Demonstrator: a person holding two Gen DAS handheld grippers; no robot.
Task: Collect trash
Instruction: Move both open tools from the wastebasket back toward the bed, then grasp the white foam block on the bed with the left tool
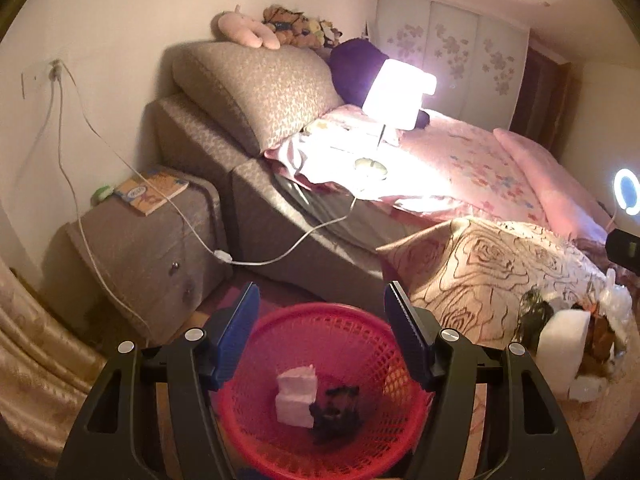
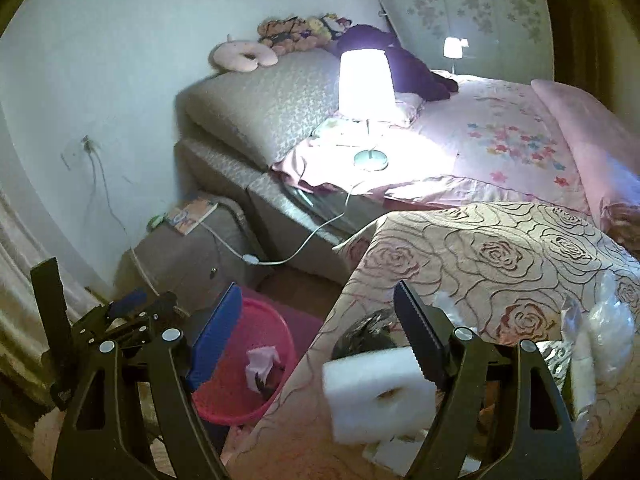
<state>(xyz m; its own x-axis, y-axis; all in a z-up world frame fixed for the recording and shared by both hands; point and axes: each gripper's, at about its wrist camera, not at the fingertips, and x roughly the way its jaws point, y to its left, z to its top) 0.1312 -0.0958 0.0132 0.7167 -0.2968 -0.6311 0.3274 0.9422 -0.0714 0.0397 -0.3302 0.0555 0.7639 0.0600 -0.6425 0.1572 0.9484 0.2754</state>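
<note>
Directly beneath the left gripper [image 1: 320, 316], whose 2 blue-padded fingers stand wide apart with nothing between them, sits the red mesh basket [image 1: 360, 320] on the floor — inside it lie a white foam piece [image 1: 296, 398] and a dark crumpled scrap [image 1: 336, 412]. The right gripper [image 2: 316, 320] also stands spread wide; a white foam block [image 2: 376, 392] with a hole in it appears between its fingers, blurred, and no pad presses on it. Just beyond, on the rose-patterned cover [image 2: 500, 256], lie more trash: a dark foil wrapper [image 2: 360, 336] and clear plastic packaging [image 2: 612, 320]. Farther back a lit lamp [image 2: 366, 84] stands on the pink bed [image 2: 512, 136], with plush toys [image 2: 296, 32] along the headboard.
</note>
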